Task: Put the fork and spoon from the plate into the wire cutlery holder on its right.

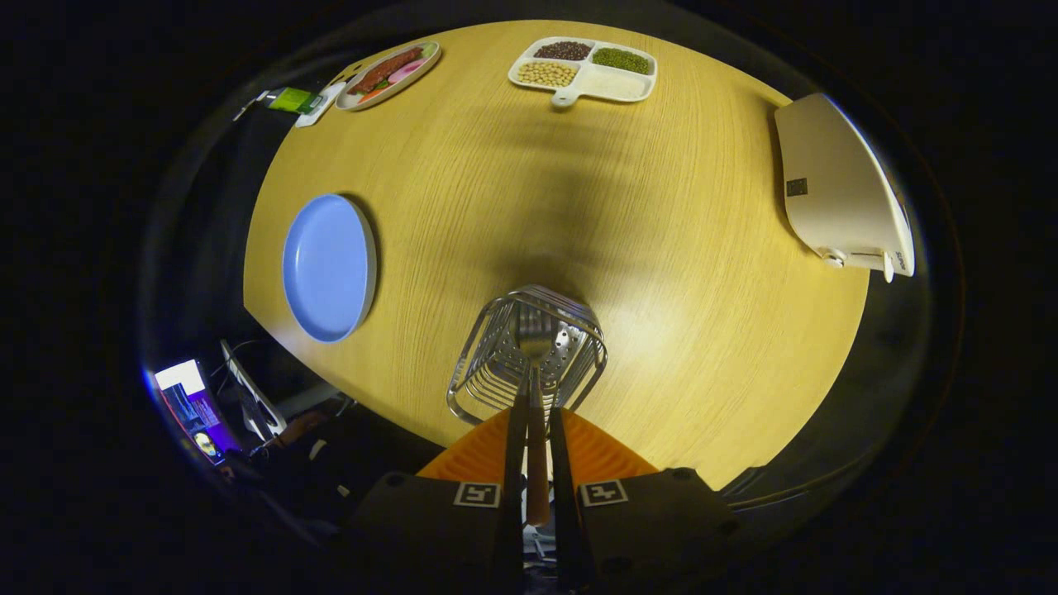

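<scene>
My gripper [537, 411] hangs over the wire cutlery holder [489, 382], which stands near the front edge of the wooden table [678, 248]. Both black fingers [514, 446] press on the wooden handle of the fork [535, 339]. The fork's metal head points down into the holder's open top, above the perforated plate inside it. Off to the left of the holder lies the blue plate [326, 266], with nothing on it. I cannot make out a spoon.
At the table's far side sit a white divided dish [616, 83] of beans and an oval plate [388, 74] of food. A white device [835, 190] lies at the right edge. A lit screen [190, 405] and cables are below the table's left edge.
</scene>
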